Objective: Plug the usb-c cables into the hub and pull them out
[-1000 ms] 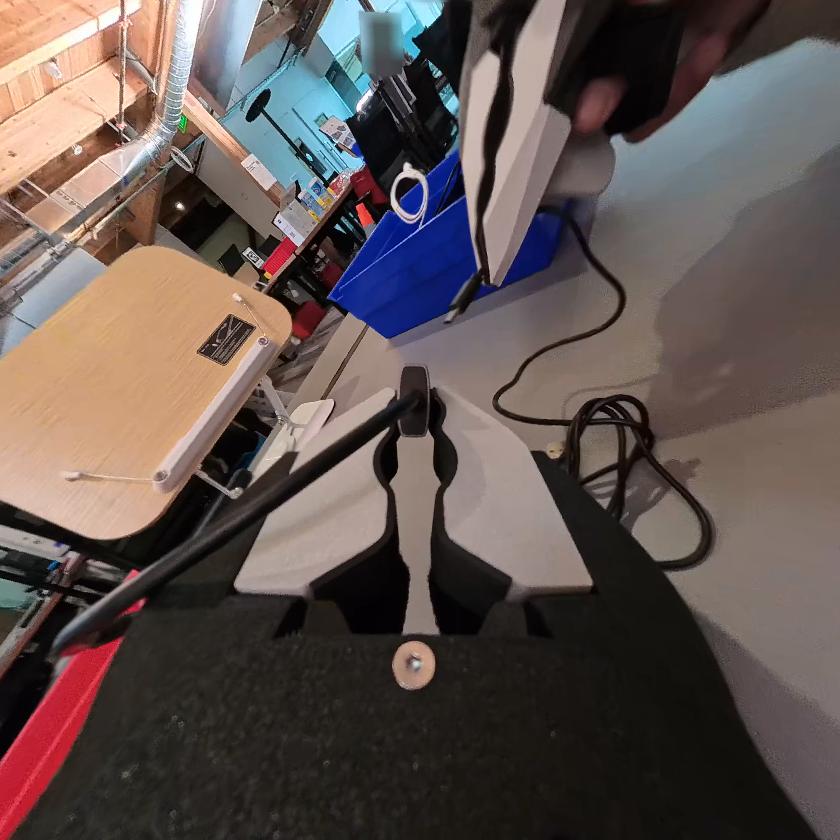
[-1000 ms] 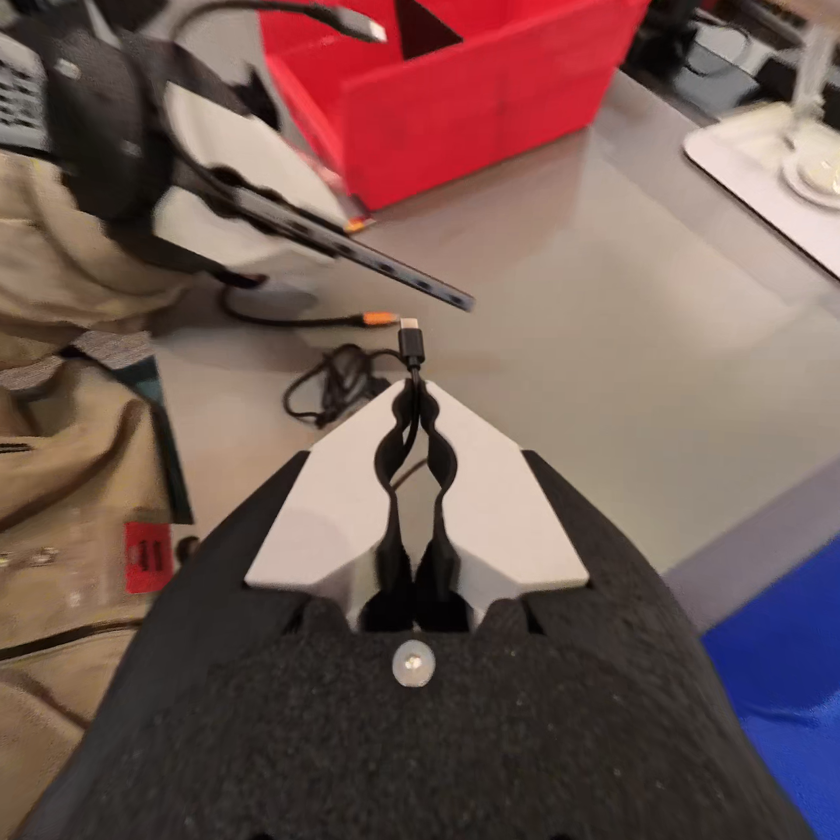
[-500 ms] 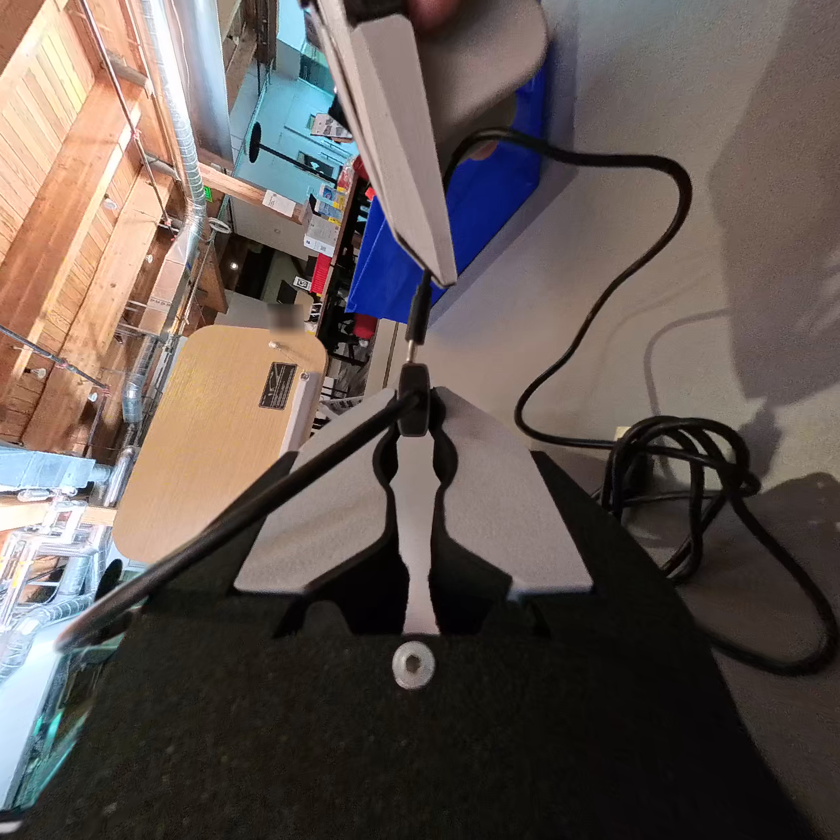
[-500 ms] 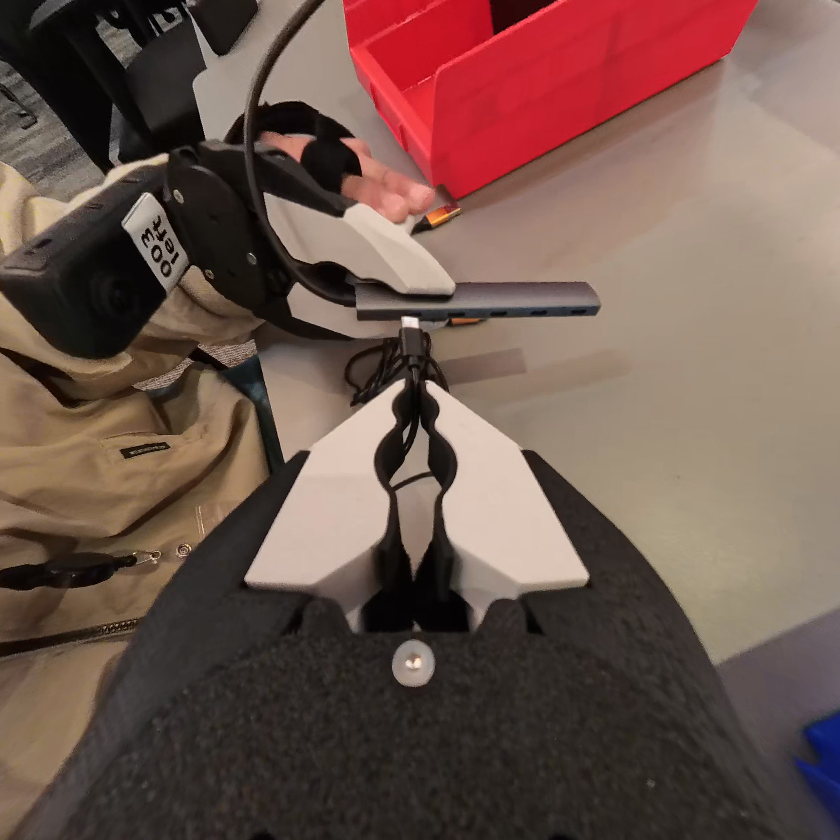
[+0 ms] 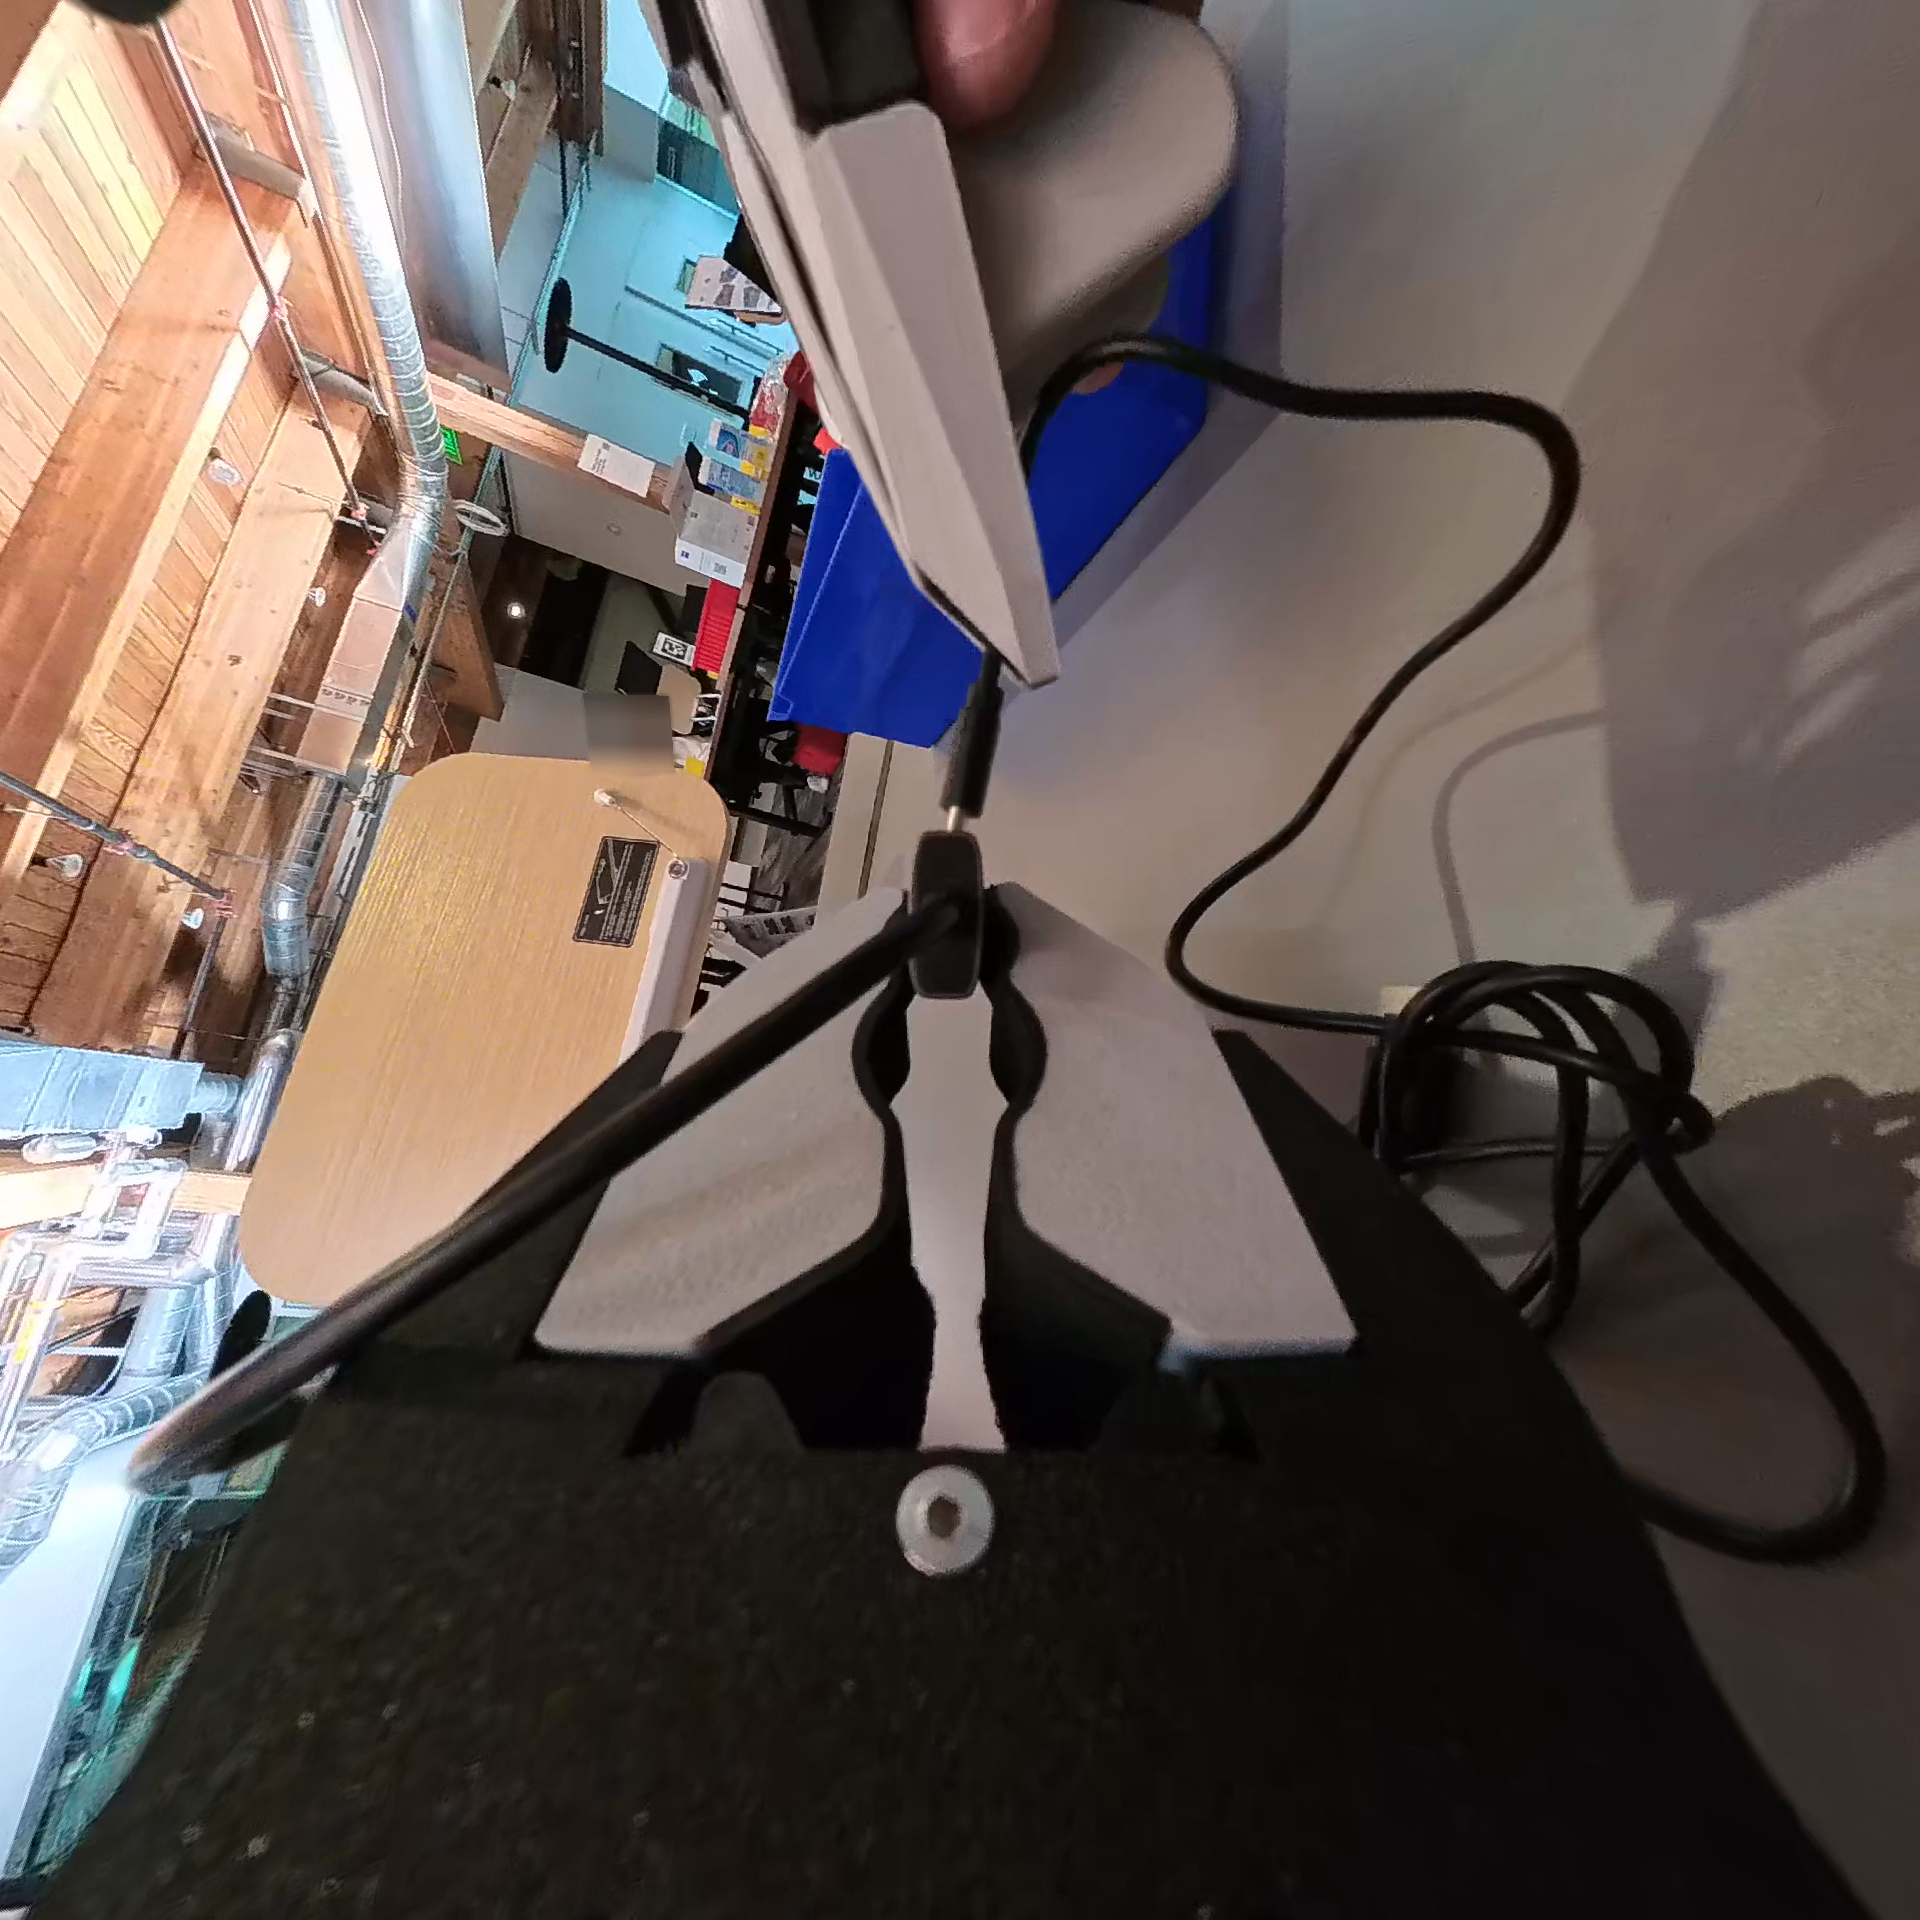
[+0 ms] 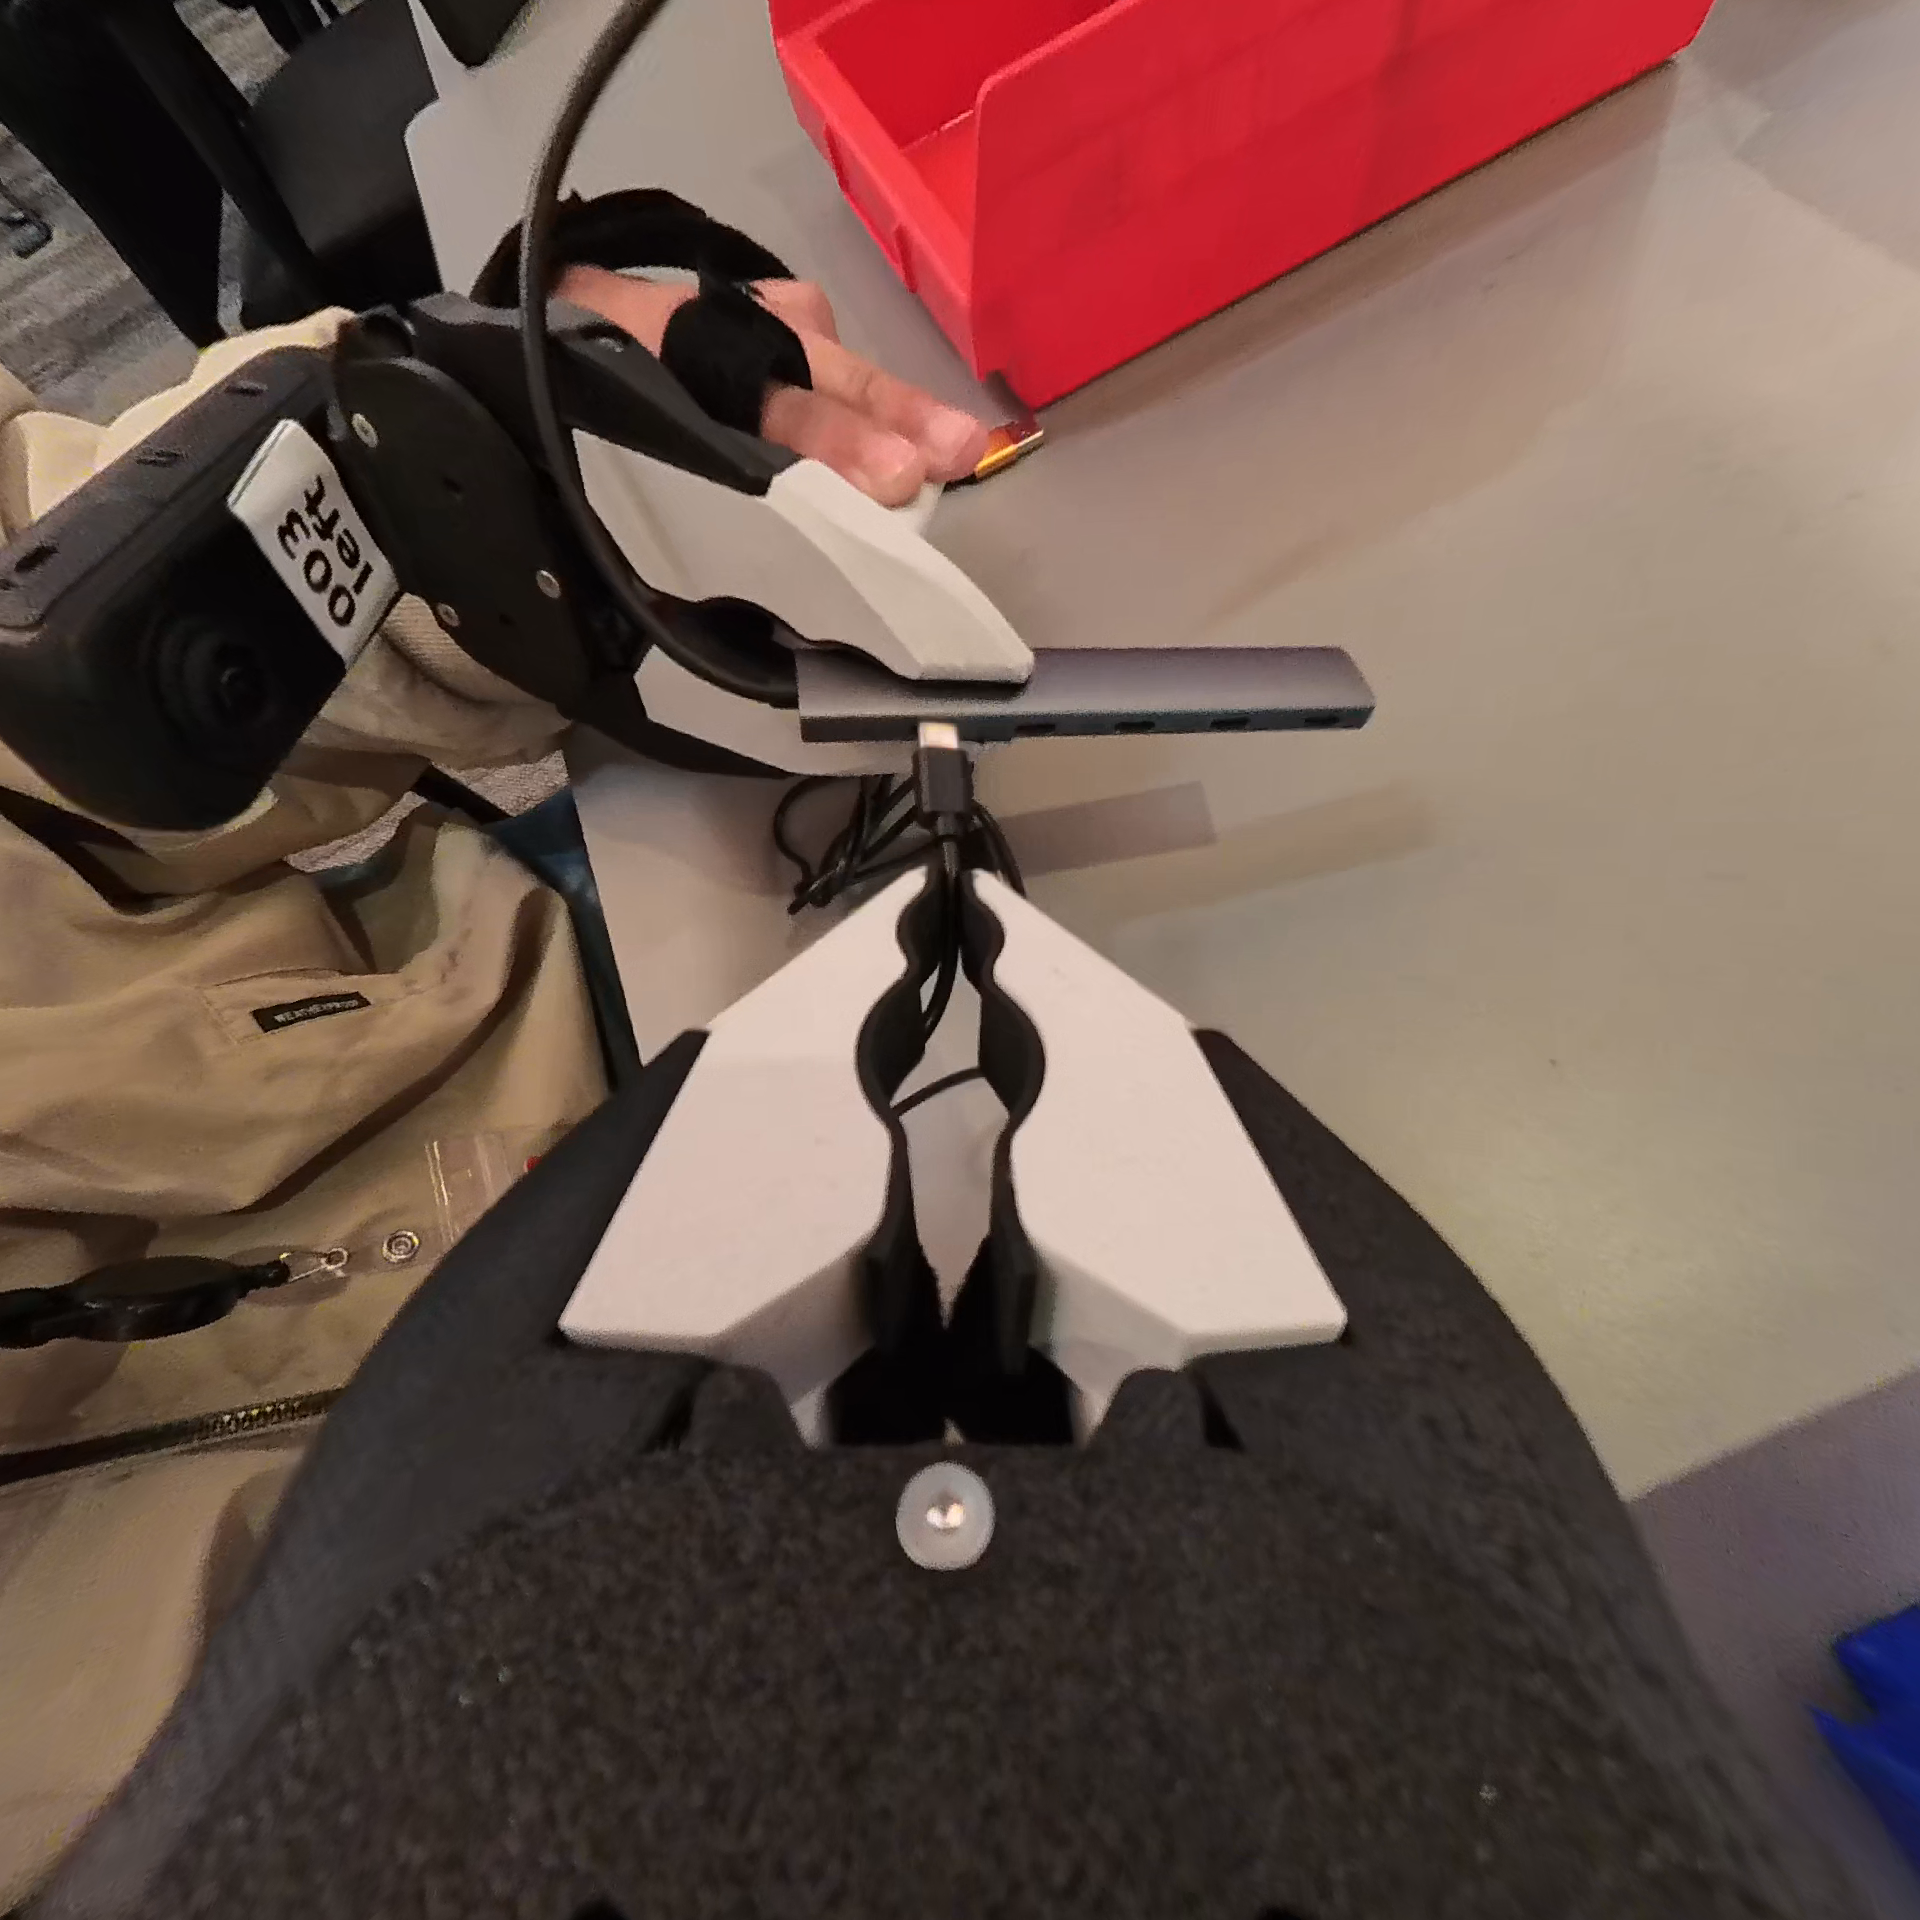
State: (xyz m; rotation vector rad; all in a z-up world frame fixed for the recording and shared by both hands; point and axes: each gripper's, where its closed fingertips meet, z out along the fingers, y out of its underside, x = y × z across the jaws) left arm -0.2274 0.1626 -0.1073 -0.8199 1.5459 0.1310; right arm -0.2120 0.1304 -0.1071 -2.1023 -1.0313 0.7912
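Observation:
A slim dark grey hub (image 6: 1143, 691) is held level above the table by my left gripper (image 6: 935, 675), which is shut on its left end. In the left wrist view the hub (image 5: 943, 935) shows end-on between the shut fingers of the left gripper (image 5: 951, 914). My right gripper (image 6: 956, 883) is shut on a black usb-c cable just behind its plug (image 6: 940, 784). The plug's metal tip (image 6: 935, 736) meets the hub's leftmost side port, with metal still showing. In the left wrist view the right gripper (image 5: 1023, 665) comes from above with the plug (image 5: 971, 753) touching the hub.
A red bin (image 6: 1247, 208) stands behind the hub and a blue bin (image 5: 883, 644) beyond the right gripper. The rest of the black cable (image 5: 1558, 1091) lies coiled on the grey table (image 6: 1558, 935). A beige jacket (image 6: 208, 1039) is at the left. My left and right fingertips are right by each other.
The hub has swung from tilted to level. The plug has moved from a gap below it up to the leftmost port. Both grippers have stayed shut.

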